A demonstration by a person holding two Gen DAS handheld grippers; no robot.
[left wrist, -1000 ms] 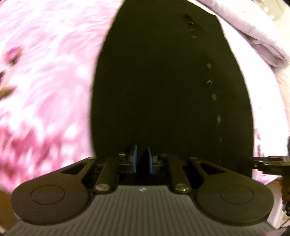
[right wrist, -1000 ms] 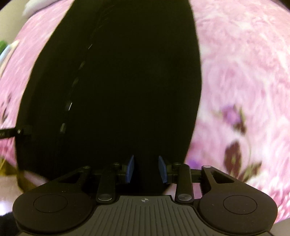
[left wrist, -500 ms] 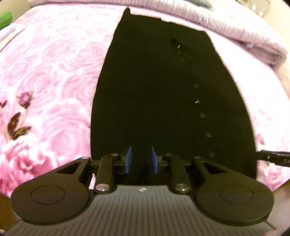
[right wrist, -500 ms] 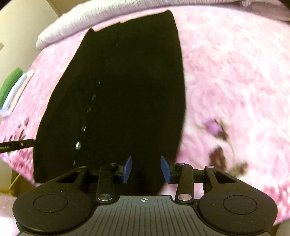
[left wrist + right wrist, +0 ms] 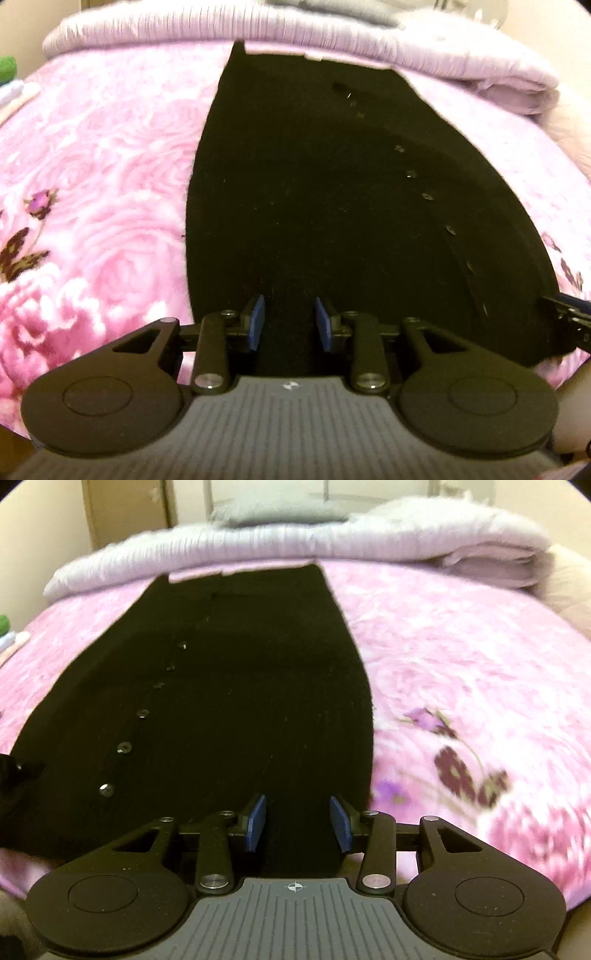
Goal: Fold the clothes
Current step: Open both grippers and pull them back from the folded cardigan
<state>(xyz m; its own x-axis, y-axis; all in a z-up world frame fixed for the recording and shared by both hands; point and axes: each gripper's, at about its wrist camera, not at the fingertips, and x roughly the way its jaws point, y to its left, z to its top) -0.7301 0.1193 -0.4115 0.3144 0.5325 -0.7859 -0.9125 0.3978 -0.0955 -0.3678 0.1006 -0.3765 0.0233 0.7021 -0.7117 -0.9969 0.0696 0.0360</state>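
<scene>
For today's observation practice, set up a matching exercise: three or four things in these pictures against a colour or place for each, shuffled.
Things:
1. black garment
2. floral bedspread
3. folded lilac quilt
4. row of studs

Descriptions:
A. pink with roses
B. along the far end of the bed
C. spread flat on the bedspread
D. running down the garment

Pairs: 1-C, 2-A, 3-B, 4-D

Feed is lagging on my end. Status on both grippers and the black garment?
Left gripper and right gripper: jaws opening, pads clear of cloth. Black garment lies flat on the pink blanket, row of buttons showing. Nothing in the way.
</scene>
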